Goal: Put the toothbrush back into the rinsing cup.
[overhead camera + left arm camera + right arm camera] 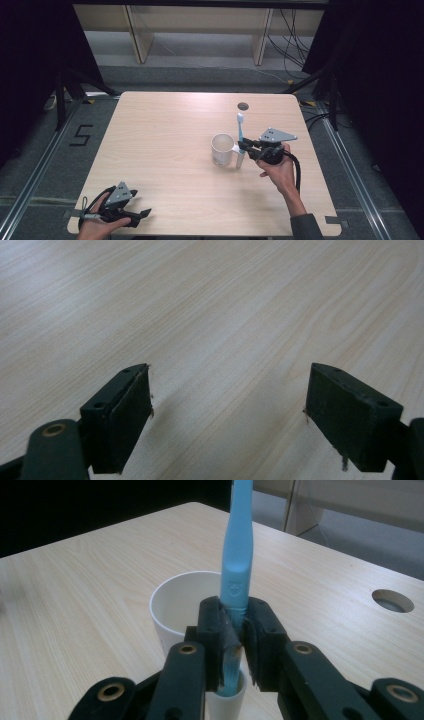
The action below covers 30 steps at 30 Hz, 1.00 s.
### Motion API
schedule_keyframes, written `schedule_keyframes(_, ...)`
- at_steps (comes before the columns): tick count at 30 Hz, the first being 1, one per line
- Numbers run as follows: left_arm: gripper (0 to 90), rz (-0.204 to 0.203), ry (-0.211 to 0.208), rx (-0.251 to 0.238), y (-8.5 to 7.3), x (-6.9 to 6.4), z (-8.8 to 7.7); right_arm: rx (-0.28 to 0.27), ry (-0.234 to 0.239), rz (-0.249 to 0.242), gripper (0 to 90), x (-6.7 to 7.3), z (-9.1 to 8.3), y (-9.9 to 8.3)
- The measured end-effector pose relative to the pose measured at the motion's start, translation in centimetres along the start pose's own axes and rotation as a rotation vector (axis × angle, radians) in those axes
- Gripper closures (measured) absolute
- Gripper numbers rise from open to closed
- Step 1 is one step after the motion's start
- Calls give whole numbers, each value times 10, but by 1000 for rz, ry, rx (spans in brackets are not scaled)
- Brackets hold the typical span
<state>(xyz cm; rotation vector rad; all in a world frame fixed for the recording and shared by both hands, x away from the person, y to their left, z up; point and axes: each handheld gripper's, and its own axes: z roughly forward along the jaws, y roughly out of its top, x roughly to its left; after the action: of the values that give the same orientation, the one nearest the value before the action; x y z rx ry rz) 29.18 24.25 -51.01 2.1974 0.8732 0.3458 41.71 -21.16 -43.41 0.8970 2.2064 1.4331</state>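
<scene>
The right gripper [243, 145] has its jaws clamped tight on a blue toothbrush [240, 131], pinching the handle low down and holding it upright, head at the top, just beside a white mug [223, 149] that sits right of centre on the table [165, 145]. In the right gripper view the toothbrush [236, 565] rises straight up between the jaws, with the mug [180, 605] open-mouthed right behind it and a small white cylinder just under the jaws, which looks like the handle's foot or a holder; I cannot tell which. The left gripper [141, 215] rests at the near left corner, well apart from all this, jaws spread wide with only bare wood between them, so it offers no help steadying the mug. Here is the worry: the brush stands so close to the mug's rim and handle that a sideways swing could clip the mug and shove or tip it. The grip is low on a long, slim handle, so the brush could pivot in the pads if its top catches anything. If the aim is to drop it into the mug, it needs to lift clear of the rim first; let go early and it falls outside, onto the table, and may roll.
</scene>
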Motion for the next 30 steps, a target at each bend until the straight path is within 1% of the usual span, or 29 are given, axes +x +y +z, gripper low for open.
schedule_keyframes(1,178,-2,0,-1,0,0,0,-3,-3,-23,785,-2,1,0)
schedule_keyframes(2,178,-2,0,0,0,0,0,-5,-5,-17,785,-1,1,-1)
schedule_keyframes(4,178,-3,-1,-2,0,0,0,-11,-24,-26,784,-1,1,-2)
schedule_keyframes(5,178,-3,0,-2,0,-1,0,12,-8,5,784,1,0,-2)
schedule_keyframes(6,178,-3,0,-1,0,0,0,-2,-16,-34,782,-2,0,-2)
schedule_keyframes(8,178,-2,-1,-2,0,-1,0,2,-17,-34,777,-2,-1,-3)
schedule_keyframes(10,178,6,-5,-2,0,0,0,1,-11,3,766,0,0,-5)
schedule_keyframes(11,178,6,-4,-1,0,0,0,14,-11,-8,764,-1,-1,-5)
schedule_keyframes(12,178,4,-3,0,0,0,0,20,-20,-9,763,-1,-1,-5)
schedule_keyframes(14,178,-1,-2,-4,0,-1,0,18,-17,-11,764,0,-1,-5)
schedule_keyframes(15,178,-2,-1,-6,0,-1,0,11,-13,-3,763,0,-1,-5)
schedule_keyframes(16,178,11,0,8,0,0,0,15,-14,-2,756,0,-2,-4)
schedule_keyframes(17,178,6,-1,4,0,0,0,7,-18,-31,741,-2,-2,-4)
schedule_keyframes(18,178,-2,-2,-3,0,-1,1,11,-12,-15,721,-1,-2,-4)
schedule_keyframes(20,178,-1,-2,-2,0,-1,1,10,-21,-15,669,0,-3,-4)
schedule_keyframes(21,178,-1,4,-2,0,-1,0,21,-28,-17,617,0,-4,-4)
schedule_keyframes(22,178,-5,1,-3,0,-1,0,19,-28,-17,566,-1,-3,-4)
schedule_keyframes(23,178,-1,-2,-2,0,-1,0,13,-39,3,533,0,-3,-4)
schedule_keyframes(24,178,-1,-2,-3,0,-1,0,20,-43,37,493,1,-4,-4)
schedule_keyframes(25,178,2,-2,-2,0,-1,0,27,-41,20,462,-1,-5,-3)
schedule_keyframes(27,178,3,-3,-1,0,0,0,18,-47,35,427,-1,-7,-3)
schedule_keyframes(28,178,3,-3,-1,0,0,-1,16,-43,62,417,1,-8,-2)
schedule_keyframes(29,178,1,0,-2,0,0,0,25,-42,42,407,0,-10,-2)
schedule_keyframes(30,178,2,-1,-1,0,0,0,17,-40,41,394,0,-11,-2)
